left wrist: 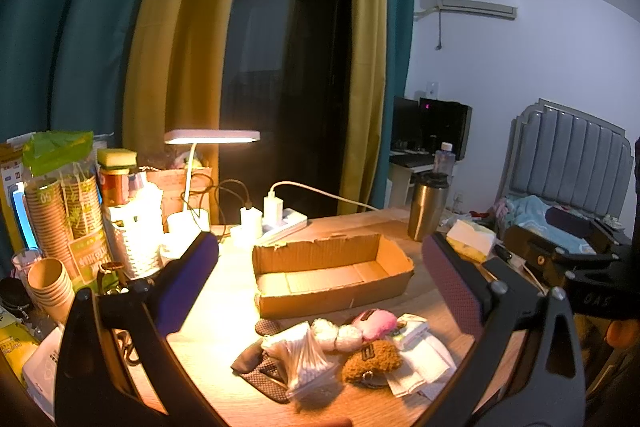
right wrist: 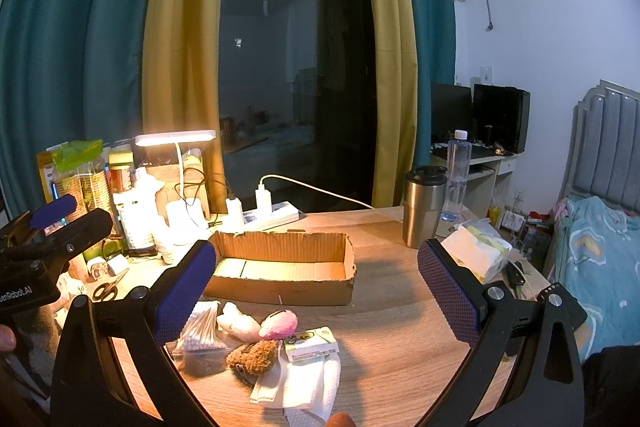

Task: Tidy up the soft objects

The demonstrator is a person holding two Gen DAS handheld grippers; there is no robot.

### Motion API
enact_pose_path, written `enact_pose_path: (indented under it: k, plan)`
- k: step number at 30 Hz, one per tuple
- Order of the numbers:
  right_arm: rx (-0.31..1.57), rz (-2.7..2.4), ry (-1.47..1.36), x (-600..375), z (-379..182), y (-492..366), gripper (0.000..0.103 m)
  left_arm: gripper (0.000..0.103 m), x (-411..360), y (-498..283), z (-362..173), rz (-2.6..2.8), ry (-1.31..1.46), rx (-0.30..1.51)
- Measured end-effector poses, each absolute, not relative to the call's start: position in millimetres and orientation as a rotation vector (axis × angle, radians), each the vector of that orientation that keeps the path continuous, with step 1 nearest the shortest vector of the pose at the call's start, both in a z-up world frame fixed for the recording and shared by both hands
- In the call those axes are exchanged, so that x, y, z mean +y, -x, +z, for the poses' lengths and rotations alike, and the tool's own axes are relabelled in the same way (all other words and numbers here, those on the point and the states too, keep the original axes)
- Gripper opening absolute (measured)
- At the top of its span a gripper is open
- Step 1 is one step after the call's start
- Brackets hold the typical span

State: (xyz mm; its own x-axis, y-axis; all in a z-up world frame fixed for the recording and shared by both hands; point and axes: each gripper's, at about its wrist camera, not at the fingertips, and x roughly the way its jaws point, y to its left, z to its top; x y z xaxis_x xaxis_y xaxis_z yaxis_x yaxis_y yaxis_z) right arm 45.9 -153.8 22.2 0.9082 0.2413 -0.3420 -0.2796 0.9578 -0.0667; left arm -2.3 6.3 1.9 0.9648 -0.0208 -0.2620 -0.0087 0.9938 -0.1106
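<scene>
A pile of soft things lies on the wooden desk in front of an open cardboard box (left wrist: 332, 277) (right wrist: 282, 277): a pink plush (left wrist: 374, 323) (right wrist: 280, 323), a brown plush (left wrist: 372, 361) (right wrist: 254, 355), white fluffy balls (left wrist: 336, 333) (right wrist: 240, 321), a bag of cotton swabs (left wrist: 304, 359) (right wrist: 200, 331), white tissues (left wrist: 420, 363) (right wrist: 304, 383), a small tissue pack (right wrist: 312, 343) and dark mesh cloth (left wrist: 260, 367). My left gripper (left wrist: 320, 267) is open above the pile. My right gripper (right wrist: 316, 271) is open above it too. Both are empty.
A lit desk lamp (left wrist: 212, 137), paper cups (left wrist: 64, 219), a power strip (left wrist: 276, 223) and clutter fill the desk's left and back. A steel tumbler (right wrist: 424, 207), a water bottle (right wrist: 456, 175) and a tissue pack (right wrist: 476, 251) stand at right. Scissors (right wrist: 108, 289) lie at left. A bed (right wrist: 600, 267) is beyond.
</scene>
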Motion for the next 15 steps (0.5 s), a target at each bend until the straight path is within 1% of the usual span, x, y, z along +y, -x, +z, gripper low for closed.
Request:
enact_pose_path:
  k: [15]
  plan:
    - [0.340, 0.268, 0.116, -151.5, 18.2, -45.7, 0.102, 0.102, 6.2, 2.7, 1.5, -0.005, 0.112, 0.265]
